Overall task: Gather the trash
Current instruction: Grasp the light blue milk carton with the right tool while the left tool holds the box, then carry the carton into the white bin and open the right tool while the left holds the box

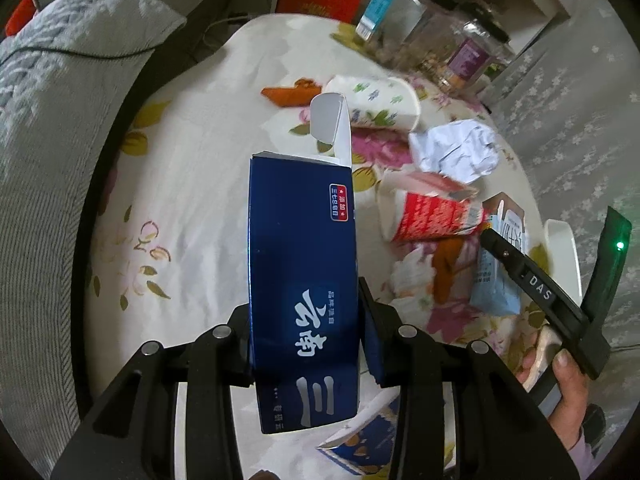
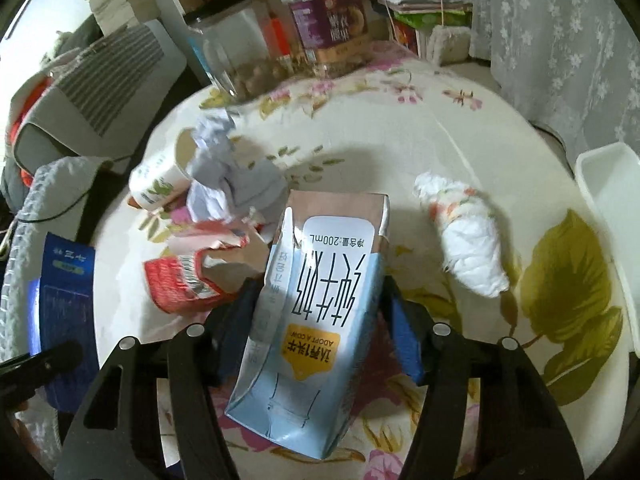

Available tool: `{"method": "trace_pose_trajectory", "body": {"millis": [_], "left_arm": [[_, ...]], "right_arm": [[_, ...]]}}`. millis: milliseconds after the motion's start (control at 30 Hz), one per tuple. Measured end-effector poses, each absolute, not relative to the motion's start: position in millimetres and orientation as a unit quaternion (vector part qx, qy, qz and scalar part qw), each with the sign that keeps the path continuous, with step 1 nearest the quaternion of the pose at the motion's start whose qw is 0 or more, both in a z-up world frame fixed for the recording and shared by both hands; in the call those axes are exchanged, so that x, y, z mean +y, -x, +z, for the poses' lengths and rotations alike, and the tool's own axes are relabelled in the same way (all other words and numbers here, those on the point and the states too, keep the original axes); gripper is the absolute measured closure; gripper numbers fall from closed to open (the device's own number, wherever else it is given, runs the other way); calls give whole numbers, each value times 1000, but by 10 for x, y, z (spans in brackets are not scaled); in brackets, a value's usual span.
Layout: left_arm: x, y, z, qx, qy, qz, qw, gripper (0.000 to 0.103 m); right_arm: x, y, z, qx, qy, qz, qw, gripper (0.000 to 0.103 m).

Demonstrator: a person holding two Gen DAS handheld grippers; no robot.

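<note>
floral table (image 2: 460,128), left gripper (image 1: 306,344) gripping blue box (image 1: 302,248)

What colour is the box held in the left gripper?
Dark blue box with white lettering, its opened flap white inside; clearest in the left wrist view.

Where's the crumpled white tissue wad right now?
In the right wrist view the tissue wad lies on the floral tablecloth, right of the milk carton held in the right gripper, and left of the white bin.

left gripper (image 1: 306,344): fingers clamped on load | right gripper (image 2: 316,336): fingers clamped on load
</note>
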State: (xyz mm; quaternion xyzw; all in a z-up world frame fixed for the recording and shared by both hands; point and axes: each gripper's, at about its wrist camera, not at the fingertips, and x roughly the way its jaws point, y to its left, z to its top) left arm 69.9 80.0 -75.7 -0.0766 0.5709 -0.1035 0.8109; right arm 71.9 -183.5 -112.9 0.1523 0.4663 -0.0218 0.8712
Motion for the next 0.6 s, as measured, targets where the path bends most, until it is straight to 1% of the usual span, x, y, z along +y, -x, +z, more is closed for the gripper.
{"method": "trace_pose_trajectory", "body": {"millis": [367, 600], "left_arm": [[545, -704, -592, 552, 81, -114, 822, 64], [241, -738, -511, 541, 79, -130, 827, 64]], "right_arm": [[-1990, -569, -910, 444, -147, -33, 883, 44], [-2201, -465, -826, 434, -151, -45, 887, 44]]}}
